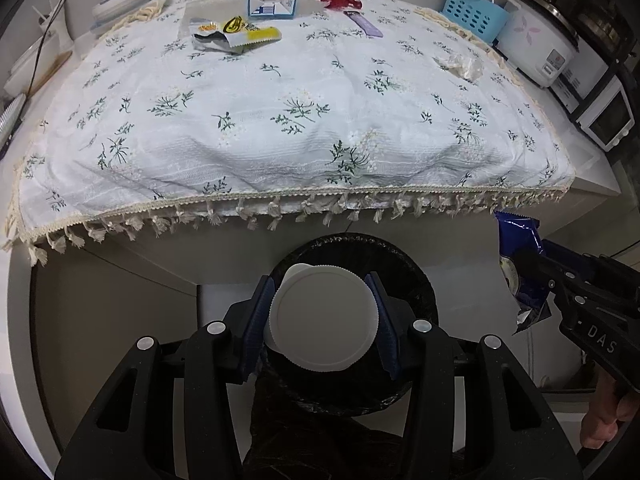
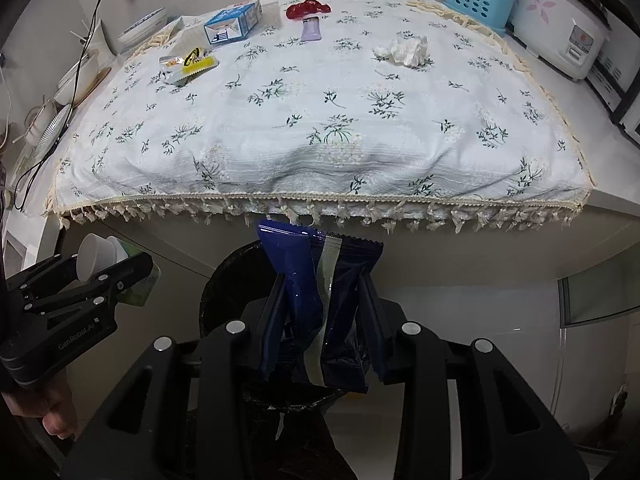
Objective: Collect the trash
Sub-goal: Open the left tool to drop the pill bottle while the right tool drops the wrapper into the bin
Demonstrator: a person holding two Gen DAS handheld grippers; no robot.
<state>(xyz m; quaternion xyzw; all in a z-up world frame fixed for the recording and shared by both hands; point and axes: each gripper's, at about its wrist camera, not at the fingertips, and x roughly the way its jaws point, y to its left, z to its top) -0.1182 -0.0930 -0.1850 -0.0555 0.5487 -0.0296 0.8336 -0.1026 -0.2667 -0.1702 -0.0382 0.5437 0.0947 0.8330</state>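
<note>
The tasselled tablecloth (image 1: 280, 128) edge overhangs just beside the open bin (image 1: 416, 280).

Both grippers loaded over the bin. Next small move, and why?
Probably open the left gripper: its white cup sits directly above the black bin, so it should fall in. The right gripper holds the blue wrapper over the bin too.

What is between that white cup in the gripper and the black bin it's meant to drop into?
Nothing visible. The left gripper holds the white cup above the black trash bin, whose open mouth lies right behind it, with only air between.
</note>
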